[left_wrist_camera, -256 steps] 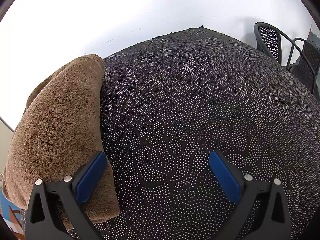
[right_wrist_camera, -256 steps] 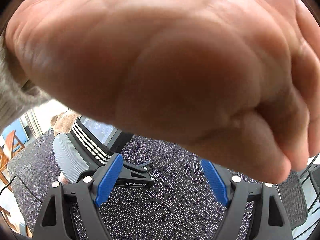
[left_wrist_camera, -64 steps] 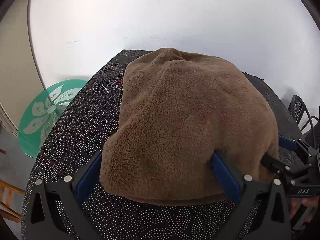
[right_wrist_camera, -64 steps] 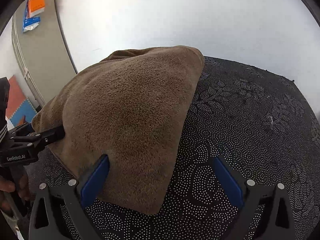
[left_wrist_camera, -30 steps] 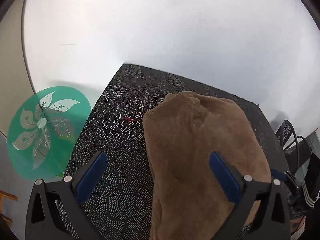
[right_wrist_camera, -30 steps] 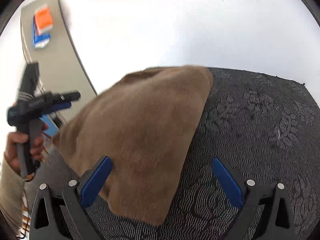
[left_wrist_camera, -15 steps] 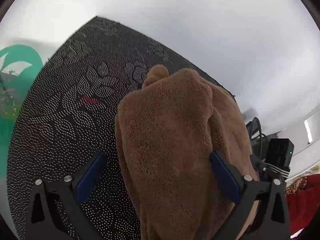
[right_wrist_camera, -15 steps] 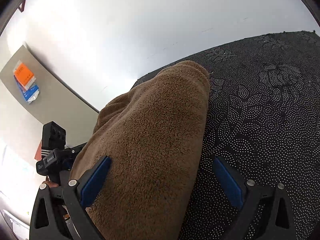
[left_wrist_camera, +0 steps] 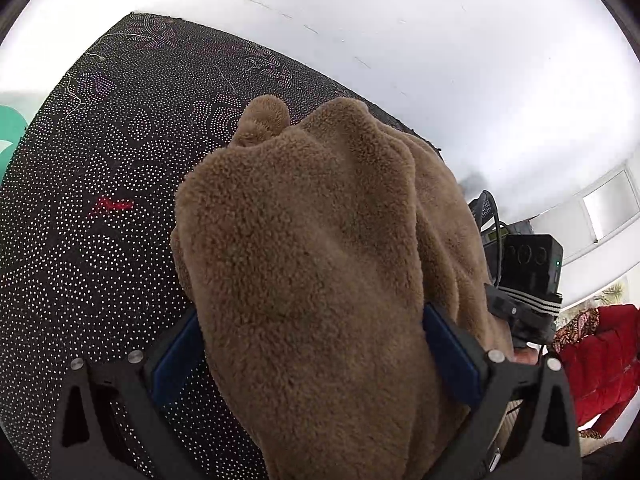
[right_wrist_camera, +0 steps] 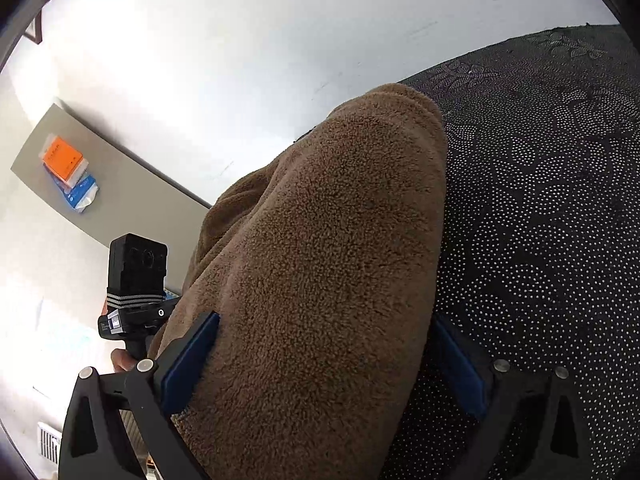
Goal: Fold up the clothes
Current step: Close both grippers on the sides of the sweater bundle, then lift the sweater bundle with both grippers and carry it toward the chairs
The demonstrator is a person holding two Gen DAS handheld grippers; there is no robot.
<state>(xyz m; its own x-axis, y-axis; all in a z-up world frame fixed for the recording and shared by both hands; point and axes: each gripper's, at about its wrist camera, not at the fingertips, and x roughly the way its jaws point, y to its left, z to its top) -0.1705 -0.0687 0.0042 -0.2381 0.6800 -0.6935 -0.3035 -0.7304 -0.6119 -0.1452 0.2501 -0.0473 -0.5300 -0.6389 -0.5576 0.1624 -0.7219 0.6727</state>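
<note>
Left wrist view: my left gripper point(left_wrist_camera: 316, 354) now has the brown fleece garment point(left_wrist_camera: 320, 248) bulging up between its blue pads, which stand wide; a second ago the fleece lay lower and off to the right of this view, with much more of the black dotted table cover point(left_wrist_camera: 100, 184) showing. The cloth fills the whole gap and hides the inner pad faces, so I cannot tell whether the jaws press on it or simply stand released around it. At the right edge I see my right gripper point(left_wrist_camera: 520, 280) close against the far side of the bundle, nearer than it was a second ago.

Right wrist view: the same fleece point(right_wrist_camera: 320, 260) now rises as a thick hump between the pads of the right gripper point(right_wrist_camera: 324, 358); a second ago it lay flatter and mostly to the left. Again the pads are spread wide and buried at the sides, so I cannot tell whether they bite. The left gripper point(right_wrist_camera: 136, 288) sits just beside the bundle's left flank, a hand point(right_wrist_camera: 120, 360) partly visible below it.

The garment is on the table cover, gathered between both tools. I judge both sides have been brought in together, so a fold is mid-way: the cloth is doubled but not yet laid flat.
</note>
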